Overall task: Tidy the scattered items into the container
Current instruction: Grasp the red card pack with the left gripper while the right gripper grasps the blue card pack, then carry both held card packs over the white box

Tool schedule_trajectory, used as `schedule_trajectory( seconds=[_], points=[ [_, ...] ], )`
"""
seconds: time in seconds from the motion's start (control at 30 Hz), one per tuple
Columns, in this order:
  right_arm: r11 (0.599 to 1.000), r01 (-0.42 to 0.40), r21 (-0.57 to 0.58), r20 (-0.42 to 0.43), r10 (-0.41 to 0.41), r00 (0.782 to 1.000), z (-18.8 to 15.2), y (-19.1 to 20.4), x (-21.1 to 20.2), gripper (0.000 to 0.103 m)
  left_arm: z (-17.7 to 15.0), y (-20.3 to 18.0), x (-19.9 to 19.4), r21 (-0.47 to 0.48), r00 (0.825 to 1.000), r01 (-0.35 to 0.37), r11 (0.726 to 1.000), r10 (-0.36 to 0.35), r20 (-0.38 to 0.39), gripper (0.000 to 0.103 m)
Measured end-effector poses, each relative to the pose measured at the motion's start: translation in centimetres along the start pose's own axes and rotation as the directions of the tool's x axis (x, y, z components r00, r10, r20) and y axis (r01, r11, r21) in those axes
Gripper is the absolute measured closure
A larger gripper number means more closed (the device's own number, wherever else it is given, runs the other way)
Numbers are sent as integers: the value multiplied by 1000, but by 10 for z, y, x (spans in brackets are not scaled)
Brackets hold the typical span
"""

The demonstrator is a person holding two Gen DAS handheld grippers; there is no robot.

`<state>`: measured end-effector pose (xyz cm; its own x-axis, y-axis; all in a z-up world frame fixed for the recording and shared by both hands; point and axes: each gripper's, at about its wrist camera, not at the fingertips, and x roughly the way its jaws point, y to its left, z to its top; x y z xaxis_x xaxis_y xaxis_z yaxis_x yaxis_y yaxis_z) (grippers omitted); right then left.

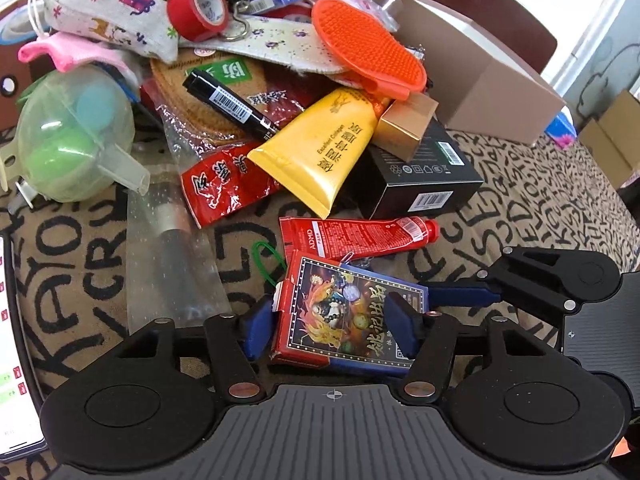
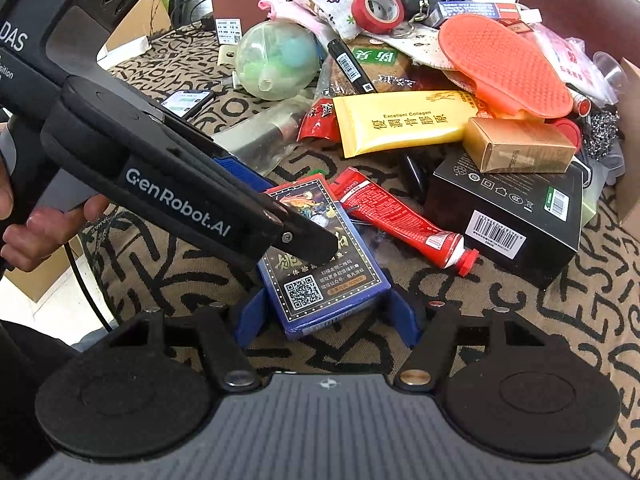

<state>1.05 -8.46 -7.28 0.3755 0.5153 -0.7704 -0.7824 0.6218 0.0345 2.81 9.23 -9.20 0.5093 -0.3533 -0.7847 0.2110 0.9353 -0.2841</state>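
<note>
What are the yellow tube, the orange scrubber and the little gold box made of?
Yellow tube: probably soft glossy plastic, going by its crimped flat end and sheen. Orange scrubber: looks like matte rubber or silicone with moulded nubs. Gold box: likely metallic-coated cardboard, with sharp folded edges.

The left gripper (image 1: pixel 334 326) has its blue pads pressed against both sides of a card box (image 1: pixel 344 320) printed with cartoon figures. The right gripper (image 1: pixel 460 294) reaches in from the right, one blue finger beside the box. Just beyond lie a red tube (image 1: pixel 356 236), a yellow tube (image 1: pixel 324 148) and a black box (image 1: pixel 420 172) on the letter-patterned tabletop (image 1: pixel 540 200).
</note>
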Motion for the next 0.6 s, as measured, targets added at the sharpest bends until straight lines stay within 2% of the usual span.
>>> schedule_trajectory(
  seconds=[0.17, 0.37, 0.6],
  points=[
    [1000, 7, 19, 9, -7, 1000, 0, 0, 0, 33, 1, -6, -1, 18, 999, -31, 999, 31, 10, 41],
    [999, 2, 52, 14, -2, 1000, -1, -2, -10, 33, 2, -20, -10, 60, 998, -56, 997, 55, 27, 43],
    [997, 11, 81, 79, -18, 997, 3, -12, -39, 33, 16, -40, -29, 107, 996, -43, 993, 35, 78, 46]
  ],
)
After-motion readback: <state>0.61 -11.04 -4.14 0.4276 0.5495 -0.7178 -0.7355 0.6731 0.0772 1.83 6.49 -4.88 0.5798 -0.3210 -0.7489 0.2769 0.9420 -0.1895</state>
